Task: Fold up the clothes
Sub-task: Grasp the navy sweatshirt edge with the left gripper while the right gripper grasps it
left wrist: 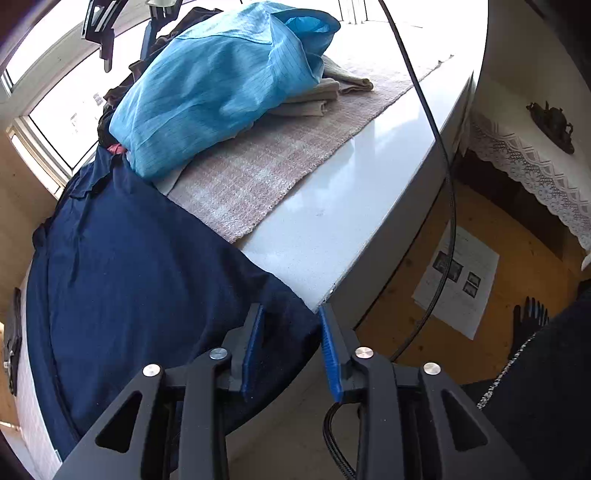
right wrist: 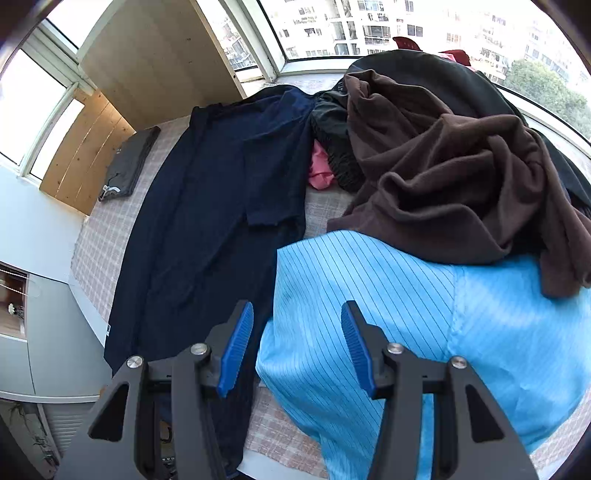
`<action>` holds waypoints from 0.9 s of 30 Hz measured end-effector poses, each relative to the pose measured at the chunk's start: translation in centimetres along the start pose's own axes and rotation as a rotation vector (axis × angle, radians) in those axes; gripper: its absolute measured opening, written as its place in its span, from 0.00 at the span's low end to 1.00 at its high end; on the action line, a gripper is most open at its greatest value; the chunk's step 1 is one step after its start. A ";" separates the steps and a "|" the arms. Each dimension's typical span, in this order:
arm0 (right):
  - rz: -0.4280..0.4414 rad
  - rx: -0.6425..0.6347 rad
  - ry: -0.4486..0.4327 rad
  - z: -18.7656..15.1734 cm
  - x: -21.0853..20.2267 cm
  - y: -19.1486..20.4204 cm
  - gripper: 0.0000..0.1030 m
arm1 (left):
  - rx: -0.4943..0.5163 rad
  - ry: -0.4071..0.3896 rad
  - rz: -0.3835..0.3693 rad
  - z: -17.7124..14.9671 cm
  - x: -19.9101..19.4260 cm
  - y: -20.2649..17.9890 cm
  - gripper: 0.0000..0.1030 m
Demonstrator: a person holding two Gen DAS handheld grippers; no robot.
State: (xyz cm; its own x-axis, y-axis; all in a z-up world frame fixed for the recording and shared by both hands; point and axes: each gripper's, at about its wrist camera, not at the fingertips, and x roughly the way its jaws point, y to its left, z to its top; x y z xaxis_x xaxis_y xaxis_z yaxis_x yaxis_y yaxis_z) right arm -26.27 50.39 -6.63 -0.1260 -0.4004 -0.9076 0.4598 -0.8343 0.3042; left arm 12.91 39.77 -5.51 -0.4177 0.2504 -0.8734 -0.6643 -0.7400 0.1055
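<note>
Left wrist view shows the left gripper (left wrist: 290,332) wide open, holding nothing, by the navy shirt (left wrist: 140,280) hem, ready to grab it.

windows (right wrist: 332,26): bright daylight | floor (left wrist: 417,295): wood planks | side table (left wrist: 524,162): lace cloth

Bright window (right wrist: 354,26) daylight, blown-out glare, strong fisheye bending at edges.
</note>
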 end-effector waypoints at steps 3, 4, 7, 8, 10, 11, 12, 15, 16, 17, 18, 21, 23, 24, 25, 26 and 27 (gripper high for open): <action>0.005 -0.021 0.007 3.4 2.1 1.3 0.48 | -0.098 -0.026 -0.099 0.1 -1.3 2.2 0.04; 0.005 -0.029 0.009 4.8 3.1 1.8 0.48 | -0.120 -0.040 -0.118 0.1 -1.8 2.8 0.04; 0.035 -0.015 0.035 9.2 7.0 2.6 0.48 | -0.203 -0.081 -0.188 0.1 -3.6 5.0 0.04; 0.040 -0.006 0.047 10.7 8.7 2.7 0.48 | -0.244 -0.097 -0.214 0.0 -4.2 5.8 0.04; 0.006 0.009 0.065 13.3 11.8 2.9 0.48 | -0.340 -0.128 -0.245 -0.3 -5.2 7.7 0.04; -0.014 0.015 0.076 14.3 13.2 2.9 0.48 | -0.376 -0.141 -0.251 -0.5 -5.5 8.5 0.04; -0.029 0.022 0.086 15.2 14.4 2.9 0.48 | -0.404 -0.151 -0.249 -0.7 -5.7 9.1 0.04; -0.051 0.036 0.115 17.0 17.1 2.6 0.48 | -0.483 -0.180 -0.241 -1.3 -6.0 10.9 0.04; -0.076 0.032 0.127 17.4 17.8 2.5 0.48 | -0.507 -0.190 -0.245 -1.5 -6.0 11.3 0.04; -0.103 0.028 0.139 17.6 18.4 2.4 0.48 | -0.529 -0.200 -0.252 -1.7 -6.0 11.6 0.04; -0.129 0.025 0.150 17.8 18.9 2.3 0.48 | -0.543 -0.207 -0.263 -1.8 -5.9 11.9 0.04; -0.136 0.024 0.159 18.2 19.7 2.2 0.38 | -0.562 -0.221 -0.277 -1.8 -5.7 12.2 0.04; -0.131 -0.006 0.156 18.3 19.5 2.7 0.08 | -0.593 -0.235 -0.280 -2.2 -5.8 12.3 0.04; -0.137 -0.022 0.156 18.4 19.3 3.0 0.04 | -0.616 -0.245 -0.281 -2.5 -5.8 12.4 0.04; -0.136 -0.035 0.154 18.5 19.0 3.3 0.04 | -0.642 -0.255 -0.282 -2.9 -5.9 12.5 0.04; -0.127 -0.039 0.152 18.6 18.6 3.6 0.04 | -0.671 -0.269 -0.287 -3.3 -6.1 12.7 0.04; -0.114 -0.038 0.150 18.9 18.2 3.8 0.04 | -0.702 -0.284 -0.292 -3.8 -6.3 12.9 0.04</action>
State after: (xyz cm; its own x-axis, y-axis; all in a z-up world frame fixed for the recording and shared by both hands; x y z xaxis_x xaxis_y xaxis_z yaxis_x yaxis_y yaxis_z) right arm -43.38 32.76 -16.54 -0.0481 -0.2405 -0.9694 0.4834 -0.8550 0.1881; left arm 9.31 26.22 -0.46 -0.4913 0.5734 -0.6556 -0.2669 -0.8156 -0.5134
